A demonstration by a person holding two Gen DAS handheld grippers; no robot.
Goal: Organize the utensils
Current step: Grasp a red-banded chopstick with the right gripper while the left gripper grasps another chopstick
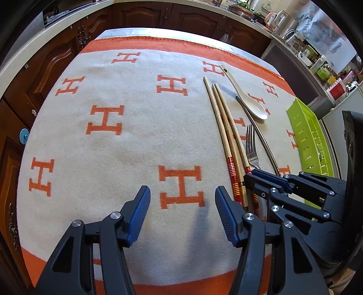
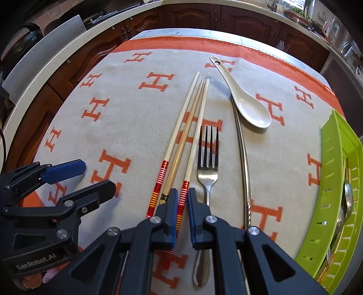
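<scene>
Right now the right gripper (image 2: 181,204) has its jaws closed narrowly around the red-banded end of a chopstick (image 2: 196,133), which lies on the cloth (image 2: 127,118). Just left of it lie two more chopsticks (image 2: 181,122), touching near their far tips. Just right of it lies a fork (image 2: 207,158), tines pointing far, and beyond that a long metal utensil (image 2: 244,145) whose far end runs under a white ceramic spoon (image 2: 247,106). At the right edge of the table sits a green tray (image 2: 329,172) with cutlery inside. The left gripper (image 1: 182,199) hovers to the left, fingers spread and holding nothing, above bare patterned cloth that stretches open to the left and far sides. Dark wooden cabinets (image 1: 140,15) ring the table's far side.
</scene>
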